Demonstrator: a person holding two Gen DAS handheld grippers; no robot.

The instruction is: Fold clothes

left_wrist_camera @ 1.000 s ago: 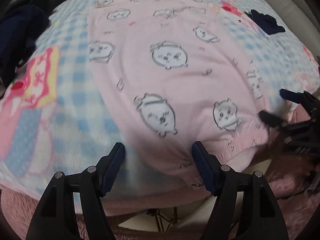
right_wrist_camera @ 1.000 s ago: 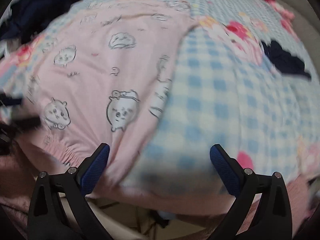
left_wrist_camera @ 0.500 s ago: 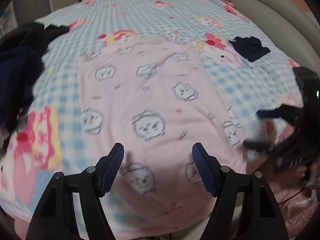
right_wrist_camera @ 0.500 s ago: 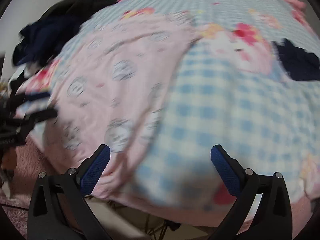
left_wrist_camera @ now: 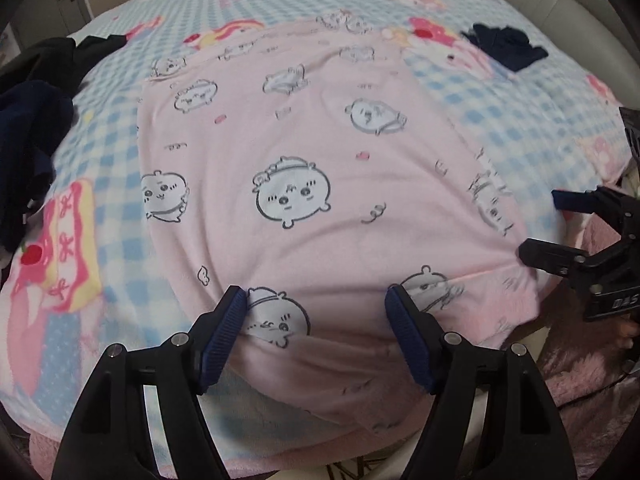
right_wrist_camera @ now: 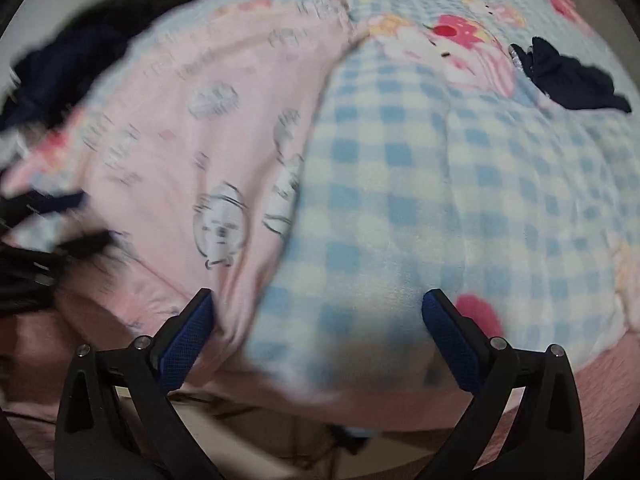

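Over the bed's [left_wrist_camera: 500, 112] near edge, both grippers' jaws gape empty; pink garment [left_wrist_camera: 320, 140], seemingly just released, awaits folding.

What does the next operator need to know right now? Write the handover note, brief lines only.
Left tool: open, holding nothing, over the near edge of the pink garment.
Right tool: open, holding nothing, at the garment's right edge, mostly over the checked blanket.
Garment: spread flat on the blanket, near hem at the bed's edge.
Other clothes: dark pile at far left, small dark item at far right.
Done: garment laid out. No fold visible yet.
Left: grip the garment and fold it; then likely the dark clothes.
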